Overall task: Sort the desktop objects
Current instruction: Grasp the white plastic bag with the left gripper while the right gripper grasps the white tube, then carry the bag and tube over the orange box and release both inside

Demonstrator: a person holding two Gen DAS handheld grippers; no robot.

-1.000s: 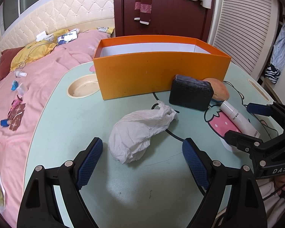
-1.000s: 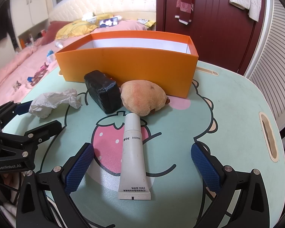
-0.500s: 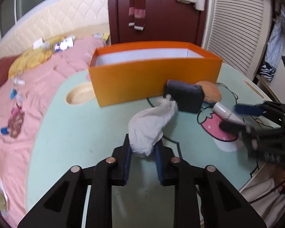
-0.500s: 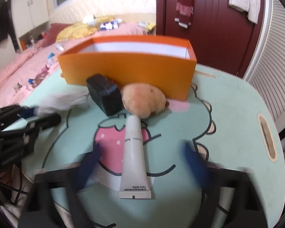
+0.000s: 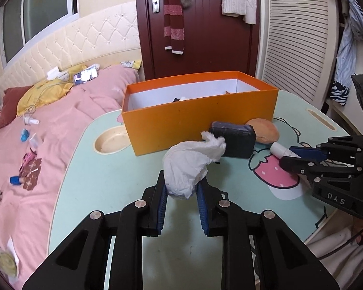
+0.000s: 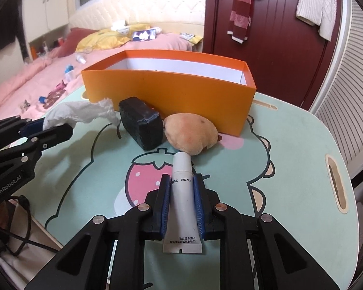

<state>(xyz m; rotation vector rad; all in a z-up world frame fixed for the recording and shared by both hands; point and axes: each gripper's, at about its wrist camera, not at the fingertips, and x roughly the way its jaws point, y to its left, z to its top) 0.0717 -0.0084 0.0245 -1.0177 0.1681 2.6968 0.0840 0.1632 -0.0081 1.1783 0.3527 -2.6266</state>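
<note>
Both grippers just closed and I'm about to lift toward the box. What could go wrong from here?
1. The left gripper pinches only the lower end of the crumpled tissue; its loose tail lies against the black pouch and may drag or tear.
2. The right gripper clamps the white tube sideways; squeezing could deform it, or it may slide out.
3. The tube's cap touches the plush toy, so lifting could nudge it.

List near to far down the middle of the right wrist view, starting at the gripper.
right gripper, shut on the white tube → tan plush toy → orange box → dark red door
</note>
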